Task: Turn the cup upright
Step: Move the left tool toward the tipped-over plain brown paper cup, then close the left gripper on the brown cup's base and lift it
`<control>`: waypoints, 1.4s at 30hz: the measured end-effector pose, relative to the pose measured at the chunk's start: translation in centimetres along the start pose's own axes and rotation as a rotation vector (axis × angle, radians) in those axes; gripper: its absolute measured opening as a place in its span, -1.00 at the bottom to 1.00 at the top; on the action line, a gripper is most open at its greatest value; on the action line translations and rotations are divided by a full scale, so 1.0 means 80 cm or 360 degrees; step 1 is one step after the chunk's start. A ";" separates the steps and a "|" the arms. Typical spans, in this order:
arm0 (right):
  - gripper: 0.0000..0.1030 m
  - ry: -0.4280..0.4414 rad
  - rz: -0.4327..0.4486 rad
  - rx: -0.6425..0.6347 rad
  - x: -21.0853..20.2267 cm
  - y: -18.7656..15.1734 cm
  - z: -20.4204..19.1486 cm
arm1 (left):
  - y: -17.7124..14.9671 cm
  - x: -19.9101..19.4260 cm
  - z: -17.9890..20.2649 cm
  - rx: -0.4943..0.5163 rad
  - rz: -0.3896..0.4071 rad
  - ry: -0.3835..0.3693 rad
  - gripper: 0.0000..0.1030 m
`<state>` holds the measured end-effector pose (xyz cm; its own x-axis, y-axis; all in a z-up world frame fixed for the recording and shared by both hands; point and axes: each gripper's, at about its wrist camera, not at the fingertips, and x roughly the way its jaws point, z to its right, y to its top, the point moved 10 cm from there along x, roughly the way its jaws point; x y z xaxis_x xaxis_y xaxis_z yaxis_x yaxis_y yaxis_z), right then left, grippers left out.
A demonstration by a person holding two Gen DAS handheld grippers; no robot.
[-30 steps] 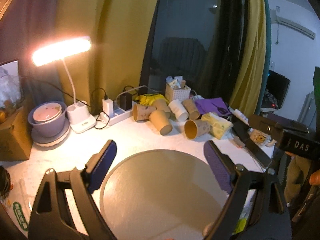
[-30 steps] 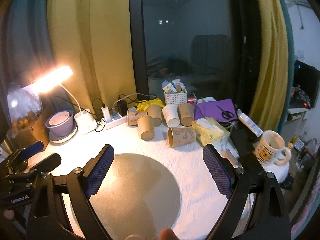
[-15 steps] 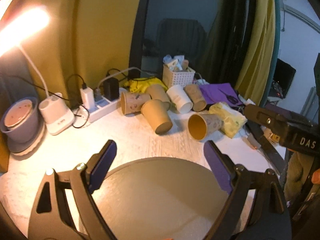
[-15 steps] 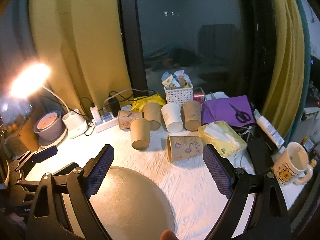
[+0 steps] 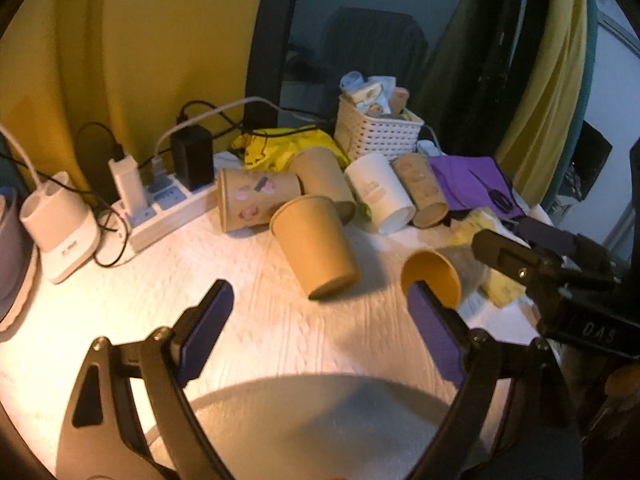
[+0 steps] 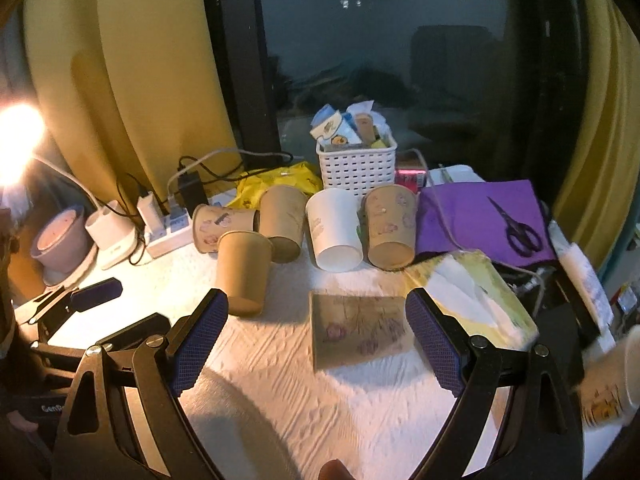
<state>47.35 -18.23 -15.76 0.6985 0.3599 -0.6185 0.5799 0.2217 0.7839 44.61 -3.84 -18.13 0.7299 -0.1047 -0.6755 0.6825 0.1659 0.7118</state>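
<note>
White textured bench before a dark window with yellow curtains; a white perforated basket, a purple cloth and 5 toppled paper cups line the back. Compared with 0.5 s earlier, both cameras sit closer to the cups. The brown flower-printed paper cup lies on its side, mouth facing left, between the released right claw pads without contact. The left claw is likewise spread, empty.
</note>
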 end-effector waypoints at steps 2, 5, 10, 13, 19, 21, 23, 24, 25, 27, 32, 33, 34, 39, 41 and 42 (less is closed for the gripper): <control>0.79 -0.0006 -0.0004 0.0011 0.012 0.005 0.006 | 0.004 0.015 -0.002 -0.0024 -0.0026 -0.0008 0.74; 0.79 -0.0007 -0.0002 0.0015 0.024 0.011 0.011 | 0.009 0.028 0.000 -0.0017 -0.0031 -0.0008 0.74; 0.79 -0.0034 -0.0018 0.0025 0.040 0.010 0.027 | 0.010 0.060 -0.002 -0.0008 -0.0067 0.0021 0.73; 0.79 -0.0046 -0.0031 0.0045 0.047 0.008 0.035 | 0.011 0.071 -0.005 -0.0015 -0.0078 0.0039 0.73; 0.79 -0.0046 -0.0033 0.0060 0.052 0.008 0.043 | 0.007 0.091 -0.005 -0.0005 -0.0144 0.0043 0.73; 0.79 -0.0044 -0.0034 0.0064 0.053 0.008 0.043 | 0.008 0.095 -0.005 0.0000 -0.0147 0.0051 0.56; 0.79 -0.0037 -0.0031 0.0069 0.053 0.009 0.042 | 0.005 0.101 -0.004 0.0012 -0.0171 0.0053 0.37; 0.79 -0.0034 -0.0028 0.0069 0.053 0.009 0.042 | 0.004 0.104 -0.003 0.0013 -0.0181 0.0043 0.28; 0.79 -0.0033 -0.0025 0.0069 0.052 0.010 0.042 | 0.002 0.107 -0.002 0.0024 -0.0199 0.0042 0.16; 0.79 -0.0029 -0.0022 0.0076 0.052 0.012 0.042 | 0.000 0.110 -0.002 0.0035 -0.0209 0.0043 0.04; 0.79 -0.0037 -0.0025 0.0087 0.051 0.013 0.043 | 0.003 0.104 -0.003 0.0025 -0.0188 0.0033 0.04; 0.79 -0.0038 -0.0027 0.0091 0.050 0.013 0.042 | 0.003 0.102 -0.002 0.0024 -0.0182 0.0028 0.04; 0.79 -0.0038 -0.0025 0.0093 0.049 0.014 0.042 | 0.004 0.098 -0.002 0.0026 -0.0176 0.0025 0.04; 0.79 -0.0042 -0.0013 0.0097 0.038 0.015 0.037 | 0.003 0.081 0.003 0.0046 -0.0157 0.0001 0.04; 0.79 -0.0042 -0.0005 0.0097 0.030 0.016 0.034 | 0.000 0.072 0.003 0.0052 -0.0149 -0.0002 0.03; 0.79 -0.0039 0.0001 0.0098 0.025 0.016 0.032 | -0.001 0.068 0.003 0.0050 -0.0143 -0.0005 0.04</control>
<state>50.54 -19.51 -16.12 0.7085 0.3374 -0.6199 0.6038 0.1648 0.7799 48.55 -4.64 -21.79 0.6658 -0.1209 -0.7363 0.7460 0.1250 0.6541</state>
